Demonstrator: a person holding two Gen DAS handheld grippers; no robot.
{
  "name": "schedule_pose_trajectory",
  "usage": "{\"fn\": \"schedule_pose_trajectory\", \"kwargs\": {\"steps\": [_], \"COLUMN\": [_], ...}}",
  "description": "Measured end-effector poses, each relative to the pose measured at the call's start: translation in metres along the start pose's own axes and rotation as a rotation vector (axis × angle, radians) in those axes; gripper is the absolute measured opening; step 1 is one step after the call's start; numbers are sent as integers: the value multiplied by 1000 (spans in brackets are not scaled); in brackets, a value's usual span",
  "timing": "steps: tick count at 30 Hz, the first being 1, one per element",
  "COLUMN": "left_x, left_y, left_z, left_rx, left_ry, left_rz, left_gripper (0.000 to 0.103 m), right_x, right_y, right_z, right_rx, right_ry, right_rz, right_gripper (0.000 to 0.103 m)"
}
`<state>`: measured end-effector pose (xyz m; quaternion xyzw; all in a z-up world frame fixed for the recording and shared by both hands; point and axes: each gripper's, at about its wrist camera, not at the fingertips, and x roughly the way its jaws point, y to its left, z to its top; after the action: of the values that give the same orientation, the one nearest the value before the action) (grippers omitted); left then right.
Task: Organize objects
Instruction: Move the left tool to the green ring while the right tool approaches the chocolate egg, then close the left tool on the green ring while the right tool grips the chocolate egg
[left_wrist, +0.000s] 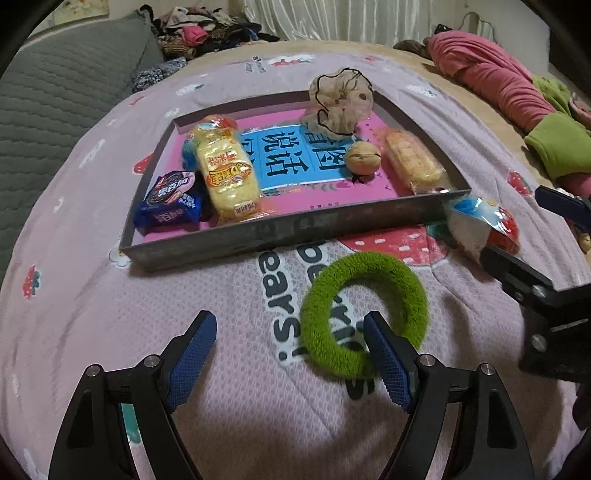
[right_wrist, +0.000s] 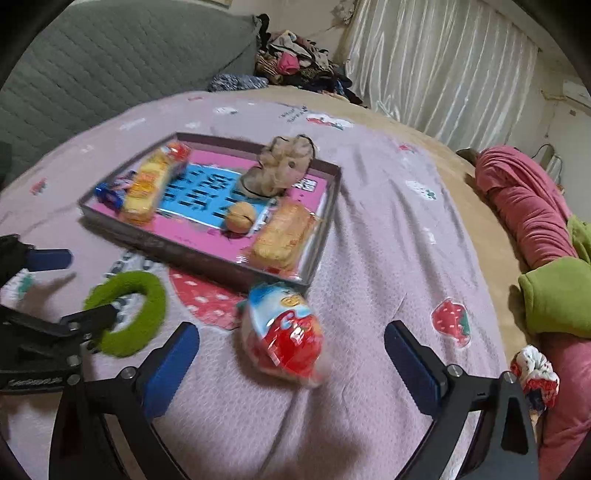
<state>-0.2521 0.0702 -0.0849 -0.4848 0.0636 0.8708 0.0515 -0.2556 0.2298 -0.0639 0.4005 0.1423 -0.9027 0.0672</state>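
Two hand-held tools hover over a bed (left_wrist: 92, 295) covered with a pink strawberry-print quilt. Farthest left, the left tool (left_wrist: 290, 358) has its blue-padded jaws spread wide, pinching nothing; its right finger dips inside a fuzzy green ring (left_wrist: 364, 317) lying flat on the quilt. Beyond it sits a shallow grey tray (left_wrist: 295, 230) with a pink and blue printed floor. Inside the tray, from left to right, lie a dark blue snack packet (left_wrist: 170, 203), a long yellow wrapped cake (left_wrist: 225, 173), a walnut (left_wrist: 362, 158) with a beige frilly scrunchie (left_wrist: 340, 99) behind it, and an orange wrapped cake (left_wrist: 413, 160). Just outside the tray's near right corner rests a red, white and blue snack packet (right_wrist: 284, 332), lying between the spread, empty jaws of the right tool (right_wrist: 291, 363). Farthest right, a red and white scrunchie (right_wrist: 535, 373) lies near pink and green clothing (right_wrist: 528, 210)
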Motion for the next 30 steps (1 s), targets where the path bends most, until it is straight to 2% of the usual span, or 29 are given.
{"fn": "schedule_pose_trajectory", "kwargs": {"steps": [5,7,9,12,13,14,15,16,17,21,23,30], "left_x": [15,20,23,25,26,25,26,26,25,21,19,-10], "left_y": [0,0,0,1,1,-1,-3,-7,-9,-8,-3,5], "left_z": [6,7,7,8,8,8,8,10,10,9,7,3], "left_rx": [-12,-16,-20,-35,-36,-33,-28,-10,0,-20,-34,-40], "left_ry": [16,21,27,25,25,25,26,34,35,28,21,-38], "left_rz": [-29,-41,-54,-82,-95,-109,-118,-125,-130,-167,-178,-177], "left_gripper": [82,82,81,72,60,43,35,20,13,11,11,11], "right_x": [28,40,50,46,45,43,41,40,40,29,22,0], "right_y": [3,2,2,2,2,3,4,5,5,10,9,9], "right_z": [3,2,-2,-4,-4,-4,-4,-4,-3,-4,-2,3], "right_rx": [-19,-2,20,30,32,32,33,38,42,57,65,60], "right_ry": [56,99,131,91,82,74,64,61,57,13,-21,-49], "right_rz": [8,73,132,146,150,163,180,195,211,258,258,251], "right_gripper": [78,63,58,56,55,54,54,54,54,53,53,54]}}
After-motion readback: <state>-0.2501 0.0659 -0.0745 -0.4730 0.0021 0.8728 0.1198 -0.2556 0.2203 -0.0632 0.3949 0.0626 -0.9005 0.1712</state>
